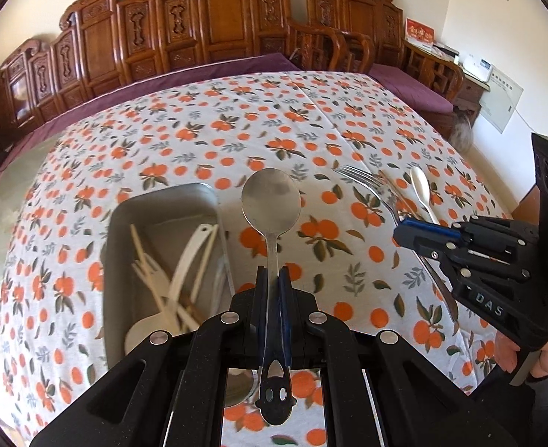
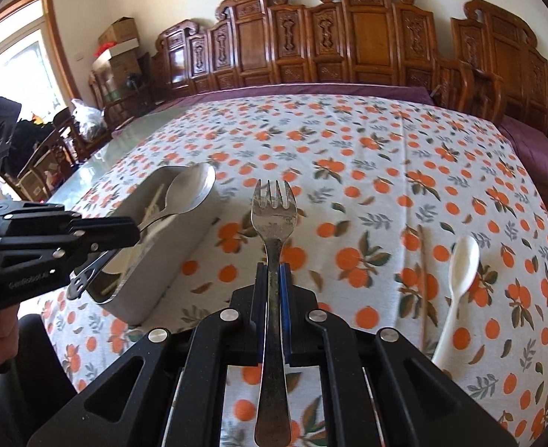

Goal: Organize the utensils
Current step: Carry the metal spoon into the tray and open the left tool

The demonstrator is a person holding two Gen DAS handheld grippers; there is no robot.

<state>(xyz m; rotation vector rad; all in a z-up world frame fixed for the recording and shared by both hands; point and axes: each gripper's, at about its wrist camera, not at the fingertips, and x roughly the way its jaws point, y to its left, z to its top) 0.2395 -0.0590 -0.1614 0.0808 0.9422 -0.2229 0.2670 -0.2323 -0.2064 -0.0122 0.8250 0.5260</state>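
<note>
Left wrist view shows a metal spoon (image 1: 270, 201) pinched by its handle between the narrow fingers of the left gripper (image 1: 273, 279), bowl forward and lifted clear of the cloth, just to the right of the metal tray (image 1: 169, 201). The right gripper (image 2: 273, 275) is likewise closed tight, on the handle of a metal fork (image 2: 274, 208), tines forward and off the table, further right of the tray than the spoon. Both utensils are carried, neither yet put down.

The tray already holds pale plastic utensils (image 1: 184, 260) and thin sticks, lying loosely lengthwise. Well right of the tray, on the orange-print tablecloth (image 1: 311, 119), a white plastic spoon (image 2: 460, 272) and a chopstick (image 2: 421, 283) wait to be collected; the left wrist view also shows another fork (image 1: 367, 182) lying in that same group.

The step in hand looks like the carry: two metal pieces picked up and headed for the tray, with the spoon nearer to it. In the right wrist view the spoon's bowl appears over the tray's far end. The next move would call for bringing each utensil over the tray's open top, lining its length with the tray's long side, lowering it, then spreading the fingers to drop it. The spoon should likely go first, leaving room for the fork to follow without the two grippers crowding each other
</note>
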